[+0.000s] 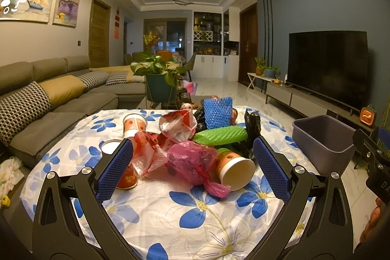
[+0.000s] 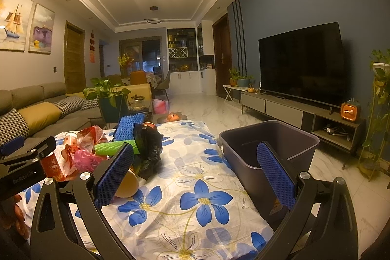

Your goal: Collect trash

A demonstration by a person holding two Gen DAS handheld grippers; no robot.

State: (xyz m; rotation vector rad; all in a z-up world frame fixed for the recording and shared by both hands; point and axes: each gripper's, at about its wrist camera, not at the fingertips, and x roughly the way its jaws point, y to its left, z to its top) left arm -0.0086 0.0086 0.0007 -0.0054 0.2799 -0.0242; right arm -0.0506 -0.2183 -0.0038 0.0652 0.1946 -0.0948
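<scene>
My left fingers are spread wide and hold nothing, hovering at the near side of the trash heap on the flowered counter; my right fingers are spread just as wide and empty, with the grey bin behind the right one, at the counter's right edge. The heap lies in the middle: a pink bag nearest me, a red-and-clear wrapper behind it, a tipped paper cup just right of the bag, another upright cup far left, green foam netting, blue netting and a black bag at the far side; I judge the main risk is the tangle; if I close on the pink bag I may drag the wrapper along or knock the tipped cup, which could roll off the near edge; thin film may also slip from my pads on the way to the bin; the loose cloth could bunch under a low approach; and my two tools sit near each other, so a hasty crossing could collide.
</scene>
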